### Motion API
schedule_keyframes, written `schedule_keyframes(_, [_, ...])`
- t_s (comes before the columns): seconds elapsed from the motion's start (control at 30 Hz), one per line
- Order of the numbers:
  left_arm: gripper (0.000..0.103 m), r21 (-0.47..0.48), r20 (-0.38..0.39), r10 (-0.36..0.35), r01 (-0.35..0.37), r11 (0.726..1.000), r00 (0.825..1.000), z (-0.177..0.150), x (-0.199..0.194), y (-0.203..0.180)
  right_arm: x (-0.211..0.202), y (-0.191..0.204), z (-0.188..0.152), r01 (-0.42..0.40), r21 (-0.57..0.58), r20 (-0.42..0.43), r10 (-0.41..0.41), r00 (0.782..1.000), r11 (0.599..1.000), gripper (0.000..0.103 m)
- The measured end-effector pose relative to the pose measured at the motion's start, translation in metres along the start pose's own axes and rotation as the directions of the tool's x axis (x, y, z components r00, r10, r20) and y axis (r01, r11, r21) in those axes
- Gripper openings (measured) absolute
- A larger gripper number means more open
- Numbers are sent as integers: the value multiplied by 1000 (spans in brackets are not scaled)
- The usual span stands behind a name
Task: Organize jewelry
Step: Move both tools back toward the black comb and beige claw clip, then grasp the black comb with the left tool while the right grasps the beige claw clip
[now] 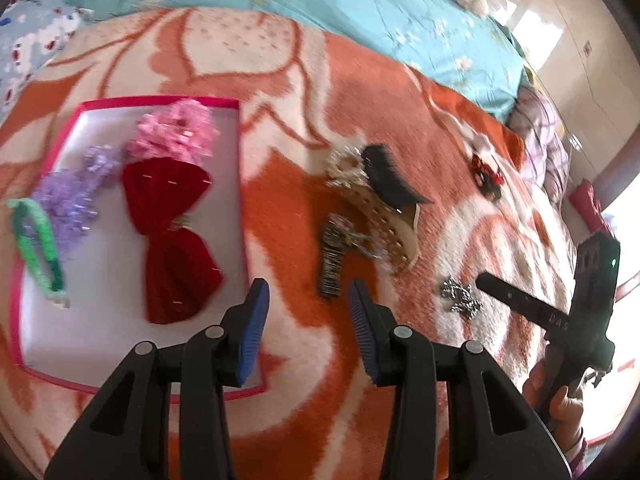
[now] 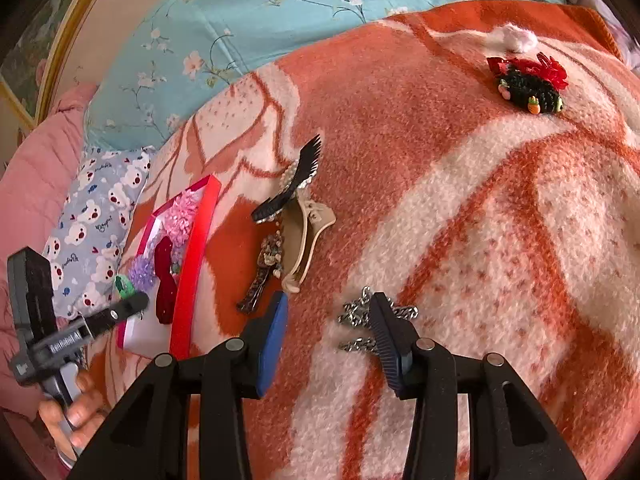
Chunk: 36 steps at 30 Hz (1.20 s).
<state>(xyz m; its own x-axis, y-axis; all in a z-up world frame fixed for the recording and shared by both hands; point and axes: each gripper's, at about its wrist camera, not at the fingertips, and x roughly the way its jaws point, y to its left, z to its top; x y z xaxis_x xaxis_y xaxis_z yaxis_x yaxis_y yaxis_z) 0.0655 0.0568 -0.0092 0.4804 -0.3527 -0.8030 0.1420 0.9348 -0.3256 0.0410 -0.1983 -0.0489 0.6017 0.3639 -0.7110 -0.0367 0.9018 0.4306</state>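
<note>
A pink-rimmed white box (image 1: 236, 128) lies on an orange and cream blanket and holds a red velvet bow (image 1: 172, 240), a pink scrunchie (image 1: 176, 132), a purple scrunchie (image 1: 68, 200) and a green clip (image 1: 36, 240). My left gripper (image 1: 308, 300) is open and empty, just right of the box. On the blanket lie a black comb clip (image 1: 388, 180), a beige claw clip (image 1: 384, 224), a dark barrette (image 1: 332, 252) and a silver chain (image 2: 360, 316). My right gripper (image 2: 330, 320) is open over the chain. A black and red clip (image 2: 528, 84) lies far right.
A turquoise floral quilt (image 2: 280, 20) lies beyond the blanket. A bear-print pillow (image 2: 96, 220) and a pink quilt (image 2: 28, 184) sit at the left. The box (image 2: 192, 264) shows edge-on in the right wrist view.
</note>
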Motion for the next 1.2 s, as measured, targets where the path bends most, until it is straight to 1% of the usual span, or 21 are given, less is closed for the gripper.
schedule_keyframes(0.07, [39, 6, -15, -5, 6, 1000, 1000, 1, 7, -8, 2, 0, 2, -3, -4, 1, 3, 1000, 1000, 46])
schedule_keyframes(0.13, [39, 7, -25, -14, 14, 1000, 1000, 5, 13, -12, 7, 3, 5, -12, -2, -6, 12, 1000, 1000, 50])
schedule_keyframes(0.2, [39, 13, -26, -8, 9, 1000, 1000, 11, 17, -16, 14, 8, 6, -18, -10, -9, 18, 1000, 1000, 51])
schedule_keyframes(0.27, [39, 16, -26, -10, 10, 1000, 1000, 19, 21, -18, 22, 12, 9, -22, -17, -14, 22, 1000, 1000, 52])
schedule_keyframes(0.37, [40, 15, -40, -30, 31, 999, 999, 36, 32, -23, 37, 16, 14, -30, -24, -22, 30, 999, 999, 57])
schedule_keyframes(0.4, [44, 18, -44, -38, 39, 999, 998, 42, 36, -26, 44, 16, 17, -30, -27, -30, 30, 999, 999, 58])
schedule_keyframes(0.43, [53, 20, -47, -44, 45, 999, 998, 48, 40, -28, 48, 17, 18, -33, -26, -36, 32, 999, 999, 58])
schedule_keyframes(0.47, [56, 19, -52, -51, 52, 998, 997, 57, 46, -30, 54, 16, 20, -39, -27, -43, 38, 998, 999, 58])
schedule_keyframes(0.53, [56, 27, -67, -78, 80, 996, 995, 72, 58, -37, 61, 15, 23, -46, -26, -57, 45, 997, 999, 58])
schedule_keyframes(0.63, [57, 37, -103, -113, 117, 992, 988, 93, 84, -50, 58, 8, 23, -59, -14, -46, 58, 997, 998, 58])
schedule_keyframes(0.67, [60, 40, -118, -121, 126, 991, 986, 98, 92, -54, 56, 5, 23, -56, -13, -42, 55, 998, 998, 58])
schedule_keyframes(0.77, [62, 42, -152, -126, 134, 990, 980, 110, 116, -65, 48, -9, 23, -47, 9, -32, 47, 998, 999, 58])
schedule_keyframes(0.83, [66, 48, -182, -118, 129, 990, 976, 118, 135, -74, 43, -18, 23, -43, 28, -33, 44, 998, 999, 58])
schedule_keyframes(0.93, [68, 57, -217, -113, 128, 990, 970, 124, 154, -83, 38, -27, 26, -39, 46, -23, 40, 999, 998, 60])
schedule_keyframes(1.0, [68, 77, -242, -80, 102, 992, 967, 124, 167, -89, 36, -32, 27, -43, 55, -19, 44, 999, 998, 60])
schedule_keyframes(1.07, [68, 97, -238, -52, 77, 992, 970, 124, 173, -91, 36, -35, 28, -45, 62, -15, 46, 999, 997, 60])
schedule_keyframes(1.1, [67, 101, -236, -46, 72, 992, 971, 123, 174, -90, 36, -36, 28, -48, 63, -14, 49, 999, 997, 60])
schedule_keyframes(1.13, [58, 102, -236, -41, 67, 993, 971, 122, 175, -89, 36, -36, 28, -49, 64, -14, 50, 999, 997, 60])
schedule_keyframes(1.17, [39, 102, -235, -37, 63, 993, 971, 120, 176, -87, 37, -36, 28, -51, 64, -14, 52, 999, 997, 60])
schedule_keyframes(1.2, [29, 101, -236, -36, 61, 993, 971, 118, 176, -84, 37, -36, 28, -53, 62, -14, 54, 998, 997, 60])
